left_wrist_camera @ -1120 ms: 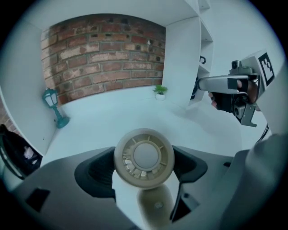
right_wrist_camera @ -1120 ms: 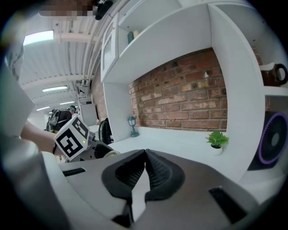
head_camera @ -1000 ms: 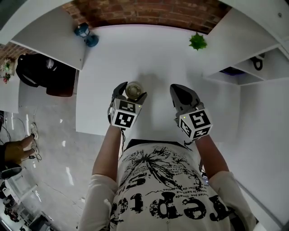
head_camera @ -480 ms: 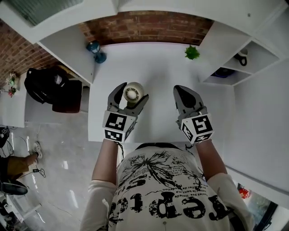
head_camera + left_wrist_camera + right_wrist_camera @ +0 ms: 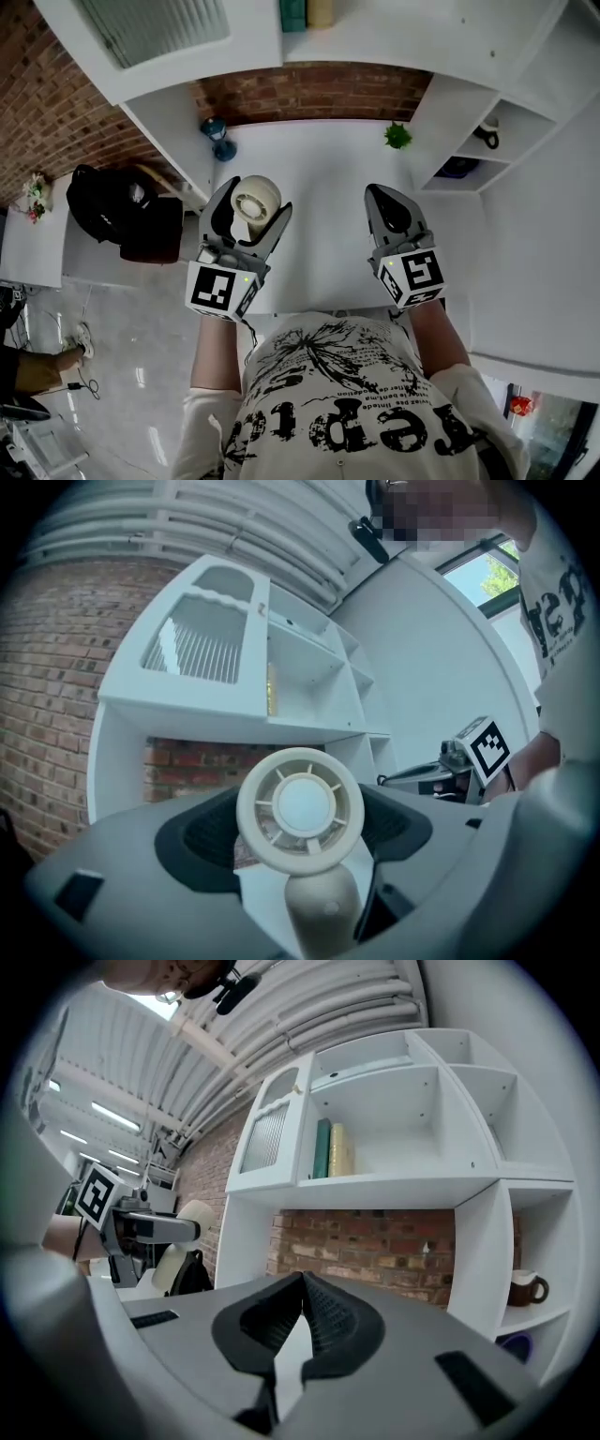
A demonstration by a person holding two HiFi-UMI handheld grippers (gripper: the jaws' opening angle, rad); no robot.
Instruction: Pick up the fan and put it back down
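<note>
A small beige fan (image 5: 255, 200) with a round head and short stem is held above the white desk (image 5: 323, 169). My left gripper (image 5: 249, 208) is shut on it. In the left gripper view the fan's round face (image 5: 300, 808) fills the space between the jaws, and its stem (image 5: 319, 907) runs down between them. My right gripper (image 5: 386, 202) hovers to the right over the desk, shut with nothing in it. In the right gripper view its dark pads (image 5: 323, 1321) meet at the tip, and the fan (image 5: 180, 1232) shows at the far left.
A blue ornament (image 5: 219, 139) stands at the desk's back left and a small green plant (image 5: 397, 136) at the back right. White shelves flank the desk; a mug (image 5: 527, 1288) sits in the right one, books (image 5: 330, 1147) above. A black bag (image 5: 117, 202) lies left.
My left gripper has risen off the desk with the fan in it, now nearer the head camera. The right gripper stayed shut beside it. The head view has tilted up.
</note>
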